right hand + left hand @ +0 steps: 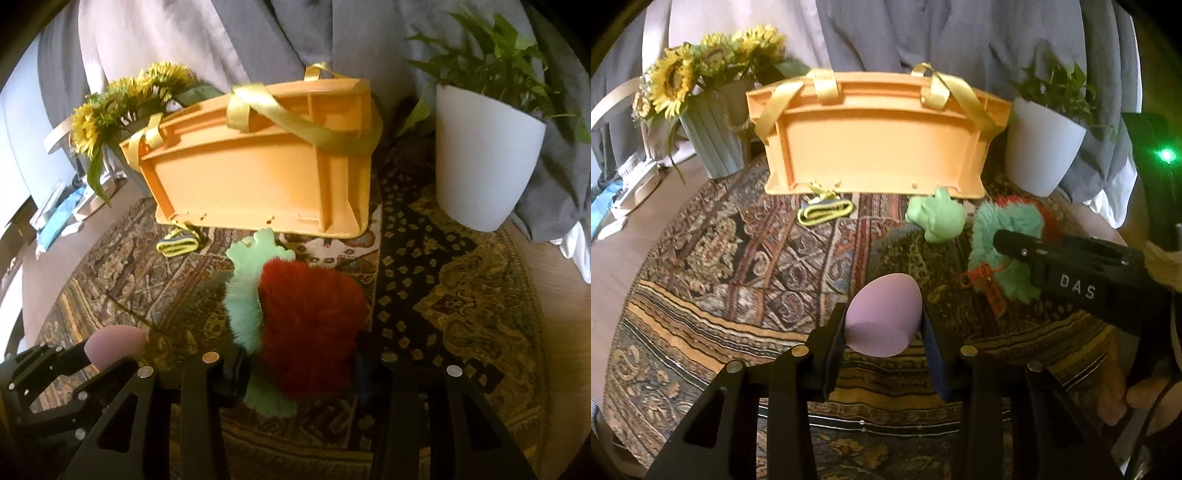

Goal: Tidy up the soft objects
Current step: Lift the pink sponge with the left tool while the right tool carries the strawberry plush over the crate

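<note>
The purple sponge (pixel 884 317) sat clamped in the left claw (pixel 884 334) above the patterned worktop (pixel 738 258). The red-and-green plush (pixel 306 325) was gripped by the right claw (pixel 299 365), near the green frog toy (pixel 936 216) before the orange basket (pixel 875 147).

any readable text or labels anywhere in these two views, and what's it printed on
"DAS": white letters on the black body of the right hand-held gripper, seen in the left wrist view.
Orange tag on the fluffy green and red toy: any print is too blurred to read.
Papers at the far left edge: too small and blurred to read.
Nothing readable on the orange basket or the white plant pot.
</note>
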Motion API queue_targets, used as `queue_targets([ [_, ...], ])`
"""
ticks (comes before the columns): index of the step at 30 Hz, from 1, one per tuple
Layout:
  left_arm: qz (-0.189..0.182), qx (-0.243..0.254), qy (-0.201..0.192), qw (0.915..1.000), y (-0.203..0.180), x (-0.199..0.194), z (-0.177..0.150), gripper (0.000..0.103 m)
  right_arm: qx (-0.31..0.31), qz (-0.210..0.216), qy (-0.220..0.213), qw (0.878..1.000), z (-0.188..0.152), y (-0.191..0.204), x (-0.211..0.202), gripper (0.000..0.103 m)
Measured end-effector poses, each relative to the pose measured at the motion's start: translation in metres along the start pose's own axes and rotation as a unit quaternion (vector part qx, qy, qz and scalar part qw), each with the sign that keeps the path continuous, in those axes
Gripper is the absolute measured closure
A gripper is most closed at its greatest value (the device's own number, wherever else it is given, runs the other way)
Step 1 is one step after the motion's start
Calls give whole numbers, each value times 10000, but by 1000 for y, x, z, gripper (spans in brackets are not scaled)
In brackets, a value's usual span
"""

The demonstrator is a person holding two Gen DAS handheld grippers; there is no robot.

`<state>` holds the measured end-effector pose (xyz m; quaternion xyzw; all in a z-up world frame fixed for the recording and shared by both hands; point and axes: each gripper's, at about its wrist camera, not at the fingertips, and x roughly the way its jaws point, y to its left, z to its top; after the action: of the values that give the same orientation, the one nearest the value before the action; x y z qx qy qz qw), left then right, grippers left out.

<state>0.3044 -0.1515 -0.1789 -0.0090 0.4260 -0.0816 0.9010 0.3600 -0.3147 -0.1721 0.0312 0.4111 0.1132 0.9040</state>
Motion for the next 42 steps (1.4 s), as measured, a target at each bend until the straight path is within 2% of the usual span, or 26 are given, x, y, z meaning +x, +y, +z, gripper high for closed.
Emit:
queue_targets([
  [15, 71, 54, -670, 9977, 11, -55, 35, 64, 58, -134, -564, 9983, 18, 23, -62, 59],
  [28, -103, 227, -1227, 9921, 20, -98, 69, 64, 132, -373, -1167, 9924, 45, 45, -112, 59],
  [42, -355, 460, -1726, 9833, 44, -129, 95, 64, 172, -656, -1697, 9831, 67, 79, -145, 59],
])
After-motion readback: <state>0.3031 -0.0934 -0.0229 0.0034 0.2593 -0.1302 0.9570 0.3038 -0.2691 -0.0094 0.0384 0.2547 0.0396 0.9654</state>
